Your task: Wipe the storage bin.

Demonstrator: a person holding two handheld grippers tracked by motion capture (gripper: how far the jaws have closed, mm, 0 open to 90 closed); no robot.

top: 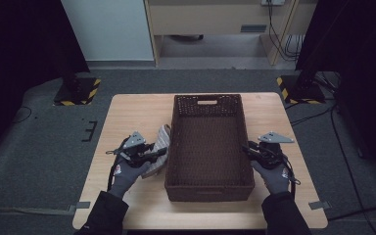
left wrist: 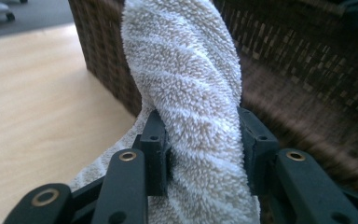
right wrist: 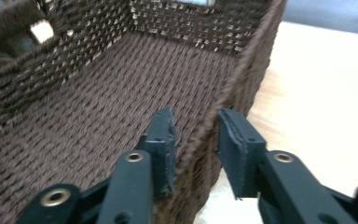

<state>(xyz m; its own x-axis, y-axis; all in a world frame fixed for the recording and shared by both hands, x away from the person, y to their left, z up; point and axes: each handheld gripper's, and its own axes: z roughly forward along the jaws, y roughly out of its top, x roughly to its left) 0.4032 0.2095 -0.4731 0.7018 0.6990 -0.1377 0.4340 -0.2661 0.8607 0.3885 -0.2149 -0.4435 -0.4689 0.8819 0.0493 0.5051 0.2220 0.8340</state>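
The left gripper (top: 159,152) sits just left of the basket's left wall, and its jaws are closed on a rolled white towel (left wrist: 191,107). In the left gripper view both pads press into the pile of the towel, which bulges above and below the pinch and rises out between the jaws toward the basket. From the high view the towel (top: 159,147) lies partly on the table, leaning against the outside of that left wall, with one end pointing to the far side and the other under the gripper.

The right gripper (top: 247,148) is at the basket's right wall. In the right gripper view its jaws (right wrist: 196,135) straddle the rim of that wall, one jaw inside the basket and one outside over the table. The inner pad lies against the weave; a narrow gap shows between the outer pad and the wall, so the jaws stand a little apart around the rim without a firm pinch that I can make out.

The brown woven basket (top: 208,191) stands in the middle of the wooden table (top: 127,110), long side running near to far, with a handle slot in its far wall. Its floor is bare weave.

The person's gloved hands come in from the near edge, one on each gripper.
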